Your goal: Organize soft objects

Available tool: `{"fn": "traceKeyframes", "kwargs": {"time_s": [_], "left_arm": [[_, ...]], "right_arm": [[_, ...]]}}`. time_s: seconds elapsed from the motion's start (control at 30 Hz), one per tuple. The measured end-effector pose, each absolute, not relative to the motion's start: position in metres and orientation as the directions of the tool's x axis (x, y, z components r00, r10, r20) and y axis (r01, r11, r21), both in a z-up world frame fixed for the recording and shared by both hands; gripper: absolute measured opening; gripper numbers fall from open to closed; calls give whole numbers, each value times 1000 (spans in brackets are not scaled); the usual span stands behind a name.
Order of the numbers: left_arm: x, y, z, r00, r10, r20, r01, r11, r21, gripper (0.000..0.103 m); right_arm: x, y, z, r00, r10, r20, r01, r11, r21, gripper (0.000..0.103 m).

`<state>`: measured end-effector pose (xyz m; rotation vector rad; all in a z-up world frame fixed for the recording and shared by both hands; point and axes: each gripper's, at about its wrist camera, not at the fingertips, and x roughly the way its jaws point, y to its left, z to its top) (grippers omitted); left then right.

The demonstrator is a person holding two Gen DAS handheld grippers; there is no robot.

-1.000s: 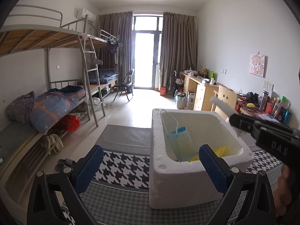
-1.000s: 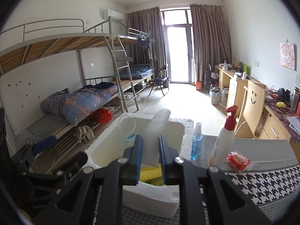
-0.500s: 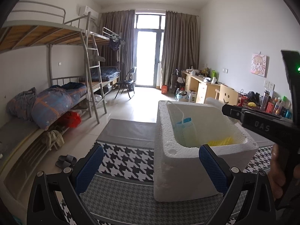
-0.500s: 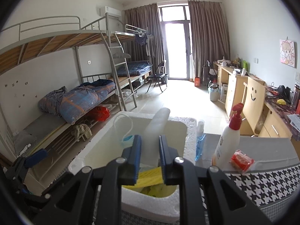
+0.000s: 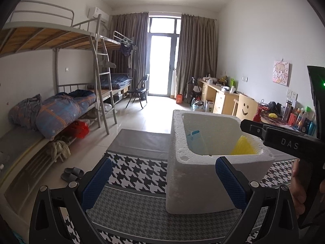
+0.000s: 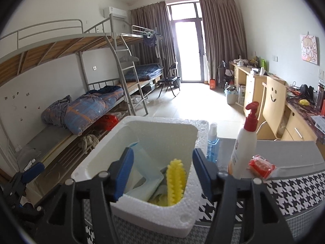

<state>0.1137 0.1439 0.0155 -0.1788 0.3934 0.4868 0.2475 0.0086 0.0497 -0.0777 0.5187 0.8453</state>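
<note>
The right hand-held gripper (image 6: 162, 172) is opening over the foam box (image 6: 130, 213) and holds nothing now; the pale soft piece it gripped a second ago is gone from its jaws, so probably dropped inside, beside the yellow sponge (image 6: 175, 181). The left hand-held gripper (image 5: 162, 181) waits wide, empty, near the desk's (image 5: 132, 213) front edge.

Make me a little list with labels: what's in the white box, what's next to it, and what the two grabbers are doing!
box: white foam box on a checked cloth
in the box: yellow sponge, blue face mask
beside the box: blue spray bottle, white pump bottle, red packet
right gripper: above the box, fingers opening, nothing between them
left gripper: open, empty, at the box's near side
</note>
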Motion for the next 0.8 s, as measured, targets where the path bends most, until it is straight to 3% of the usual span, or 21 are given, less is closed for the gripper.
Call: {"fn": "traceKeyframes", "kwargs": {"time_s": [0.2,0.37,0.43,0.6,0.8], "left_arm": [[105,132,20,824,410,-392,-470,880,-68,102],[99,120,20,832,392,-391,-450,890,-65,102],[95,115,21,837,386,-388,-442,894,-65,102],[87,103,27,845,373,-384,-425,903,-57,102],[73,90,35,856,377,-353,-419,907,-46,102]], "right_arm": [[236,-1,58,541,711,-450,-740,657,149,66],[220,-19,61,549,722,-421,-744,651,146,75],[215,-24,61,557,722,-410,-746,652,135,85],[203,-40,59,578,714,-395,-737,665,124,96],[189,-56,62,582,722,-374,-743,659,118,96]]}}
